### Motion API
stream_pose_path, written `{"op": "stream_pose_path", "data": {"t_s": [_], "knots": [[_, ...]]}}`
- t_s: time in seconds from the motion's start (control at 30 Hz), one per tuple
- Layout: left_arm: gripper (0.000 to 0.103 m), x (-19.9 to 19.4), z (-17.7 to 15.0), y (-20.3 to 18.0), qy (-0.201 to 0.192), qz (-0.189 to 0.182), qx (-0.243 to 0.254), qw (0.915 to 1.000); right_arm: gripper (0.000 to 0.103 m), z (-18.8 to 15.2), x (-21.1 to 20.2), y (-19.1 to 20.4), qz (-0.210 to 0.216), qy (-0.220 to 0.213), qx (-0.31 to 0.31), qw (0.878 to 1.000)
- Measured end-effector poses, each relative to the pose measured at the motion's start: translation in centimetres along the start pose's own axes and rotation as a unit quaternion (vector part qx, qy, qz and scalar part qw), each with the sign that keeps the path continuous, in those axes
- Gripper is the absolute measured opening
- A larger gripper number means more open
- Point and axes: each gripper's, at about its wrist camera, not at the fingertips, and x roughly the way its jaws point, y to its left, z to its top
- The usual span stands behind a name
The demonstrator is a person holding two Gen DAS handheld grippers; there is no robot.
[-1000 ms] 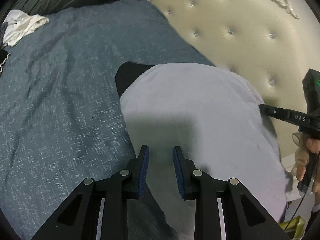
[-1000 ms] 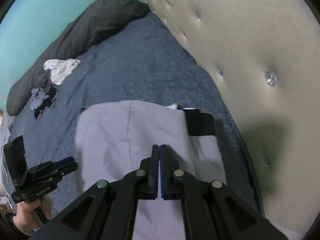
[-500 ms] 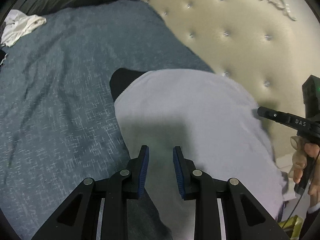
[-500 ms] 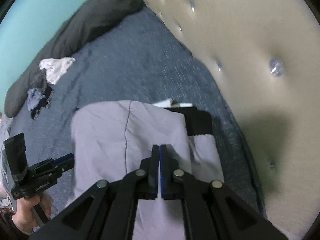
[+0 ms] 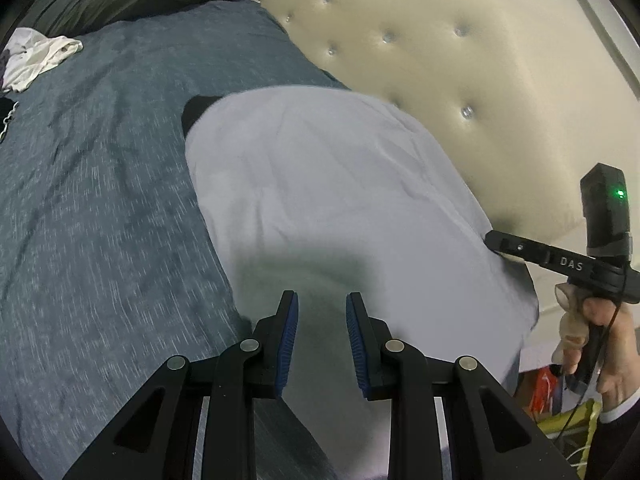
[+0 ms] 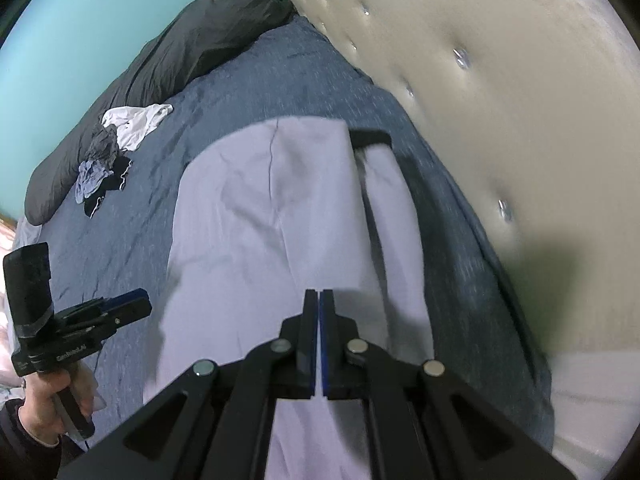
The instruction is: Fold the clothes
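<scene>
Left wrist view, nearest first: the left gripper (image 5: 322,312) hangs over the near part of a pale lavender garment (image 5: 328,184), its blue-padded fingers (image 5: 290,332) parted with nothing between them, so it looks free to take hold of cloth rather than carry any. To its right the right gripper (image 5: 490,238) reaches in with its tip at the garment's right-hand edge. In the right wrist view that gripper (image 6: 319,300) has its fingers pressed together; whether a thin edge of fabric is pinched between them cannot be told, though the tip's place at the hem would suit holding or dragging it.

The garment lies spread on the blue-grey bedspread (image 5: 100,184), just beside the cream tufted headboard (image 5: 460,80). From the right wrist view one long layer (image 6: 276,200) lies lapped over another along a lengthwise line, with a black band (image 6: 370,138) showing at the far end, so it appears at least partly folded; flat bedding gives the surface for that.

Farther off, a heap of white and dark clothes (image 6: 116,148) sits well apart near a dark rolled duvet (image 6: 160,72), beyond which is a teal wall (image 6: 100,20).
</scene>
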Motion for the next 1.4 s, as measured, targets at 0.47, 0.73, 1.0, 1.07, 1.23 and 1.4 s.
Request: {"op": "stream_pose_path", "data": {"t_s": [0.47, 0.73, 1.0, 1.07, 1.23, 1.4], "knots": [[0.027, -1.9, -4.8, -2.8, 0.004, -0.002, 0.006, 1.0000, 0.000, -5.3, -3.7, 0.8, 0.005, -0.035, -0.001, 0.999], [0.027, -1.5, -7.3, -4.1, 0.009, 0.000, 0.013, 0.9999, 0.000, -8.6, -3.2, -1.0, 0.000, -0.032, 0.015, 0.999], [0.027, -1.7, -8.0, -4.6, 0.009, 0.009, 0.026, 0.9996, 0.000, -11.1, -1.4, -2.4, 0.010, -0.036, 0.049, 0.998], [0.027, -2.8, -7.9, -4.6, 0.002, 0.011, 0.027, 0.9996, 0.000, -11.5, -1.9, -2.5, 0.015, -0.048, 0.057, 0.997], [0.027, -5.2, -8.1, -4.4, -0.009, 0.012, 0.028, 0.9995, 0.000, -12.2, -4.1, -2.1, 0.016, -0.070, 0.057, 0.996], [0.027, -7.9, -9.0, -4.7, -0.019, 0.014, 0.031, 0.9992, 0.000, -13.0, -5.9, -0.2, 0.013, -0.078, 0.040, 0.996]]}}
